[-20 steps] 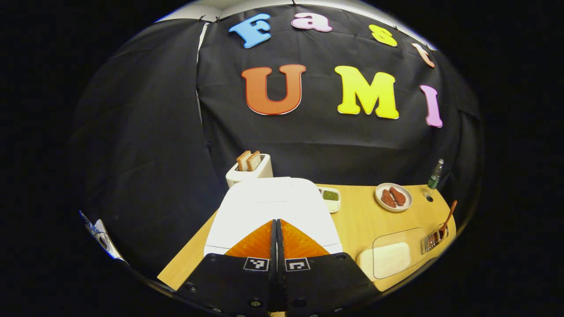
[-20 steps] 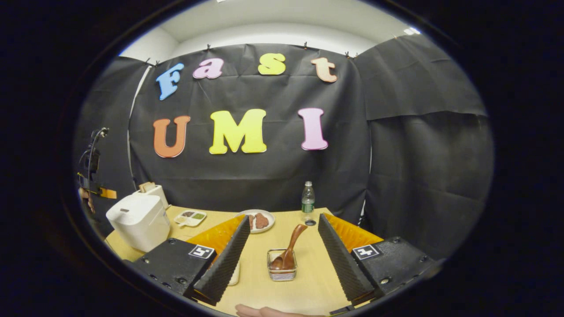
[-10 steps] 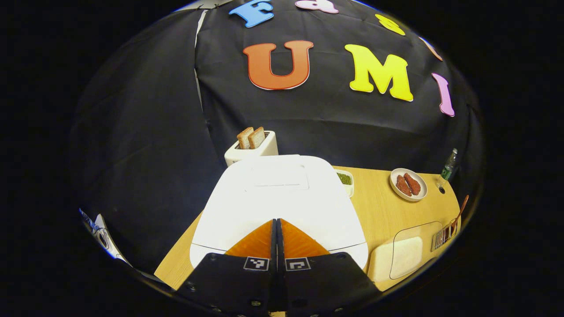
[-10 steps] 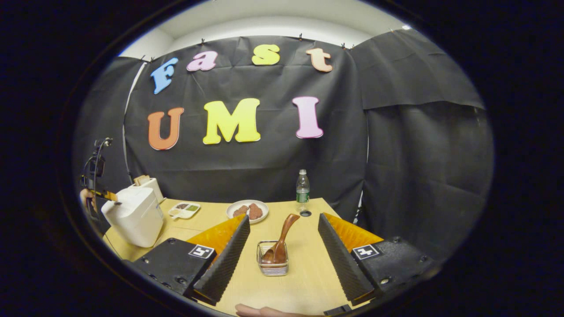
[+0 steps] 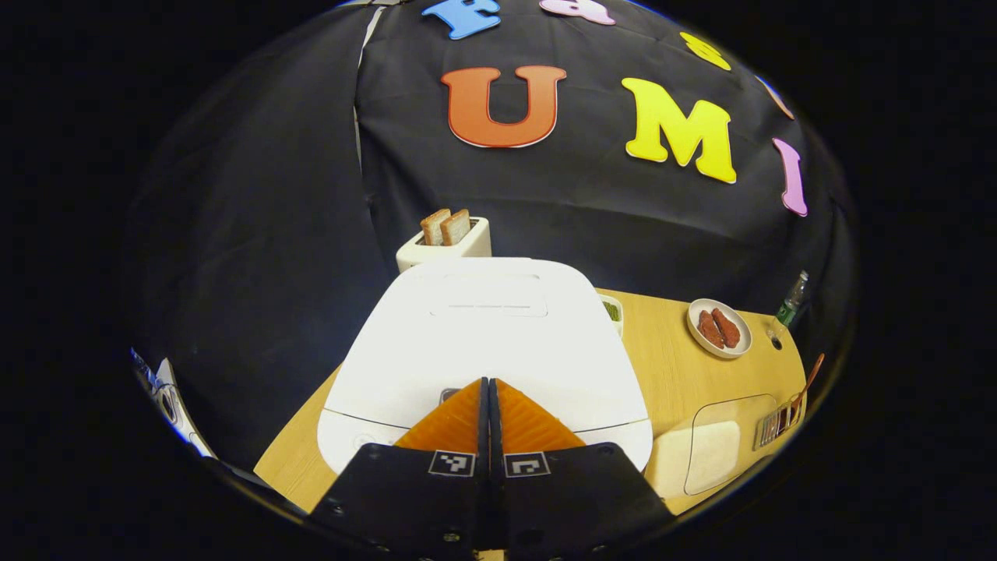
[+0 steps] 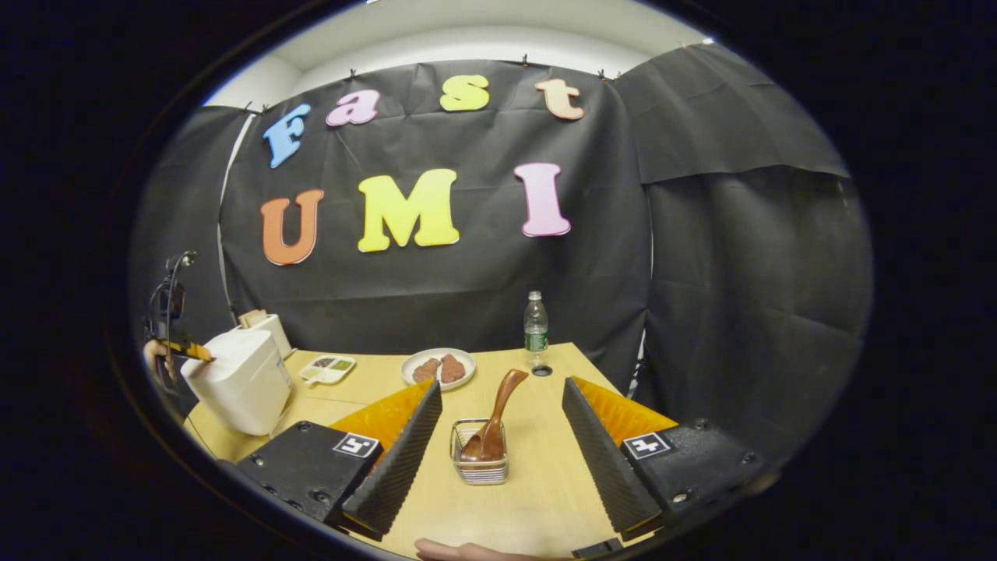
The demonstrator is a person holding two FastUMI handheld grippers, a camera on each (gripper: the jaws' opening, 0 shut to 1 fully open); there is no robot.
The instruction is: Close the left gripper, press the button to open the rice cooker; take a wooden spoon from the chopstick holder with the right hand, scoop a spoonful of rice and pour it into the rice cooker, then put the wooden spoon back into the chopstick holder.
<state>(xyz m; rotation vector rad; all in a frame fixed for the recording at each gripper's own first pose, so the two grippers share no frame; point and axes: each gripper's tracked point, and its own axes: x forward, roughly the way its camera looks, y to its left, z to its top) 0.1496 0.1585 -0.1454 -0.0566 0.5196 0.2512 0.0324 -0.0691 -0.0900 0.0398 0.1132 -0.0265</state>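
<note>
Wooden spoon (image 6: 496, 413) leans in chopstick holder (image 6: 479, 463).

Staged kitchen booth: black cloth wall (image 6: 467, 296), wooden table (image 6: 537, 483) with toaster (image 5: 445, 243), rice cooker (image 5: 483, 343).

Left gripper (image 5: 488, 383): both fingers pressed flat together along their full length, tips pointing forward and down. Right gripper (image 6: 500, 386): fingers spread wide apart, nothing between the pads, tips pointing forward at a shallow downward angle. A hand (image 6: 459, 551) shows at the bottom edge of the right gripper view.
</note>
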